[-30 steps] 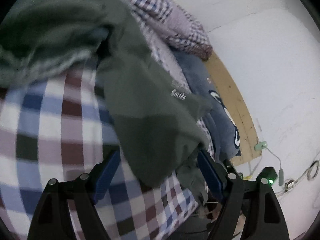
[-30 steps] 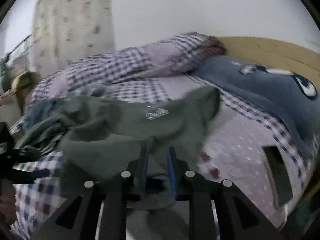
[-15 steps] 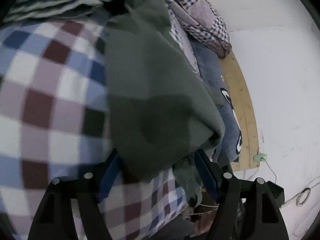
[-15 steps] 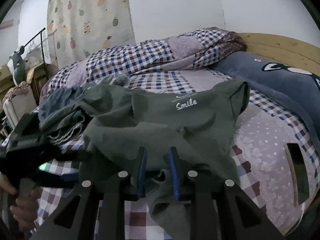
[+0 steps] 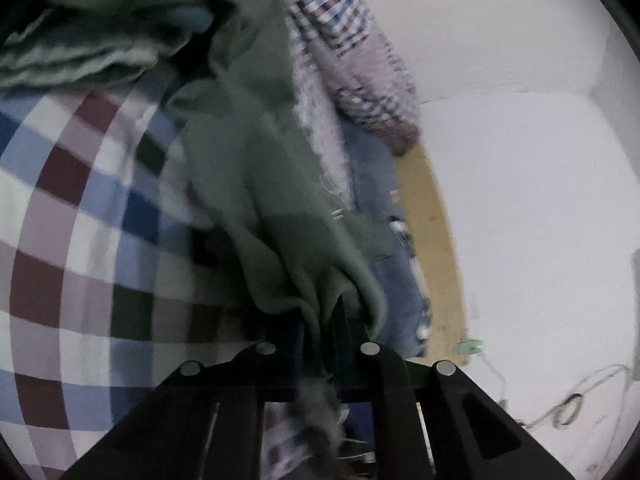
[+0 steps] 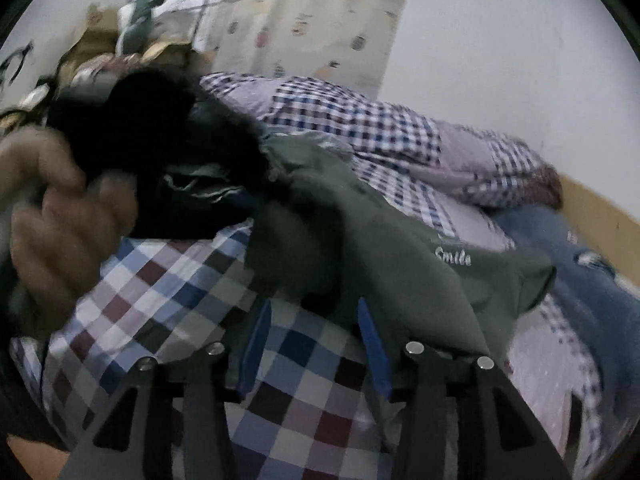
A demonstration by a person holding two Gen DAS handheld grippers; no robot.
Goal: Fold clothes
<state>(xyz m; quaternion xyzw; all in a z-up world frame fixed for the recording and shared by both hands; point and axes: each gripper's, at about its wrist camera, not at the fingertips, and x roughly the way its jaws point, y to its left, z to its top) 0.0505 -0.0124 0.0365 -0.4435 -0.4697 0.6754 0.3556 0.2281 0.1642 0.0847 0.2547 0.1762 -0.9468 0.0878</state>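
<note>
A dark green T-shirt [image 5: 272, 184] with white "Smile" lettering lies crumpled across the checked bed sheet [image 5: 60, 240]. My left gripper [image 5: 320, 320] is shut on a bunched edge of it, and the cloth spills over both fingers. In the right wrist view the same T-shirt [image 6: 380, 240] drapes to the right and rests against the right fingertip. My right gripper [image 6: 314, 340] stands open over the checked sheet [image 6: 160, 300], with only sheet between its blue fingers. A hand [image 6: 60, 220] grips the black left gripper body [image 6: 152, 132] at the left of that view.
A heap of other green and blue clothes [image 5: 100, 32] lies beyond the T-shirt. A checked duvet [image 6: 360, 120] is bunched at the back, with a blue pillow [image 6: 580, 280] against the wooden headboard [image 6: 600, 216]. A patterned curtain [image 6: 320, 20] and cluttered shelves stand behind.
My left gripper has gone from open to shut on the T-shirt's edge. My right gripper has let the T-shirt go, opened, and swung left over the sheet.
</note>
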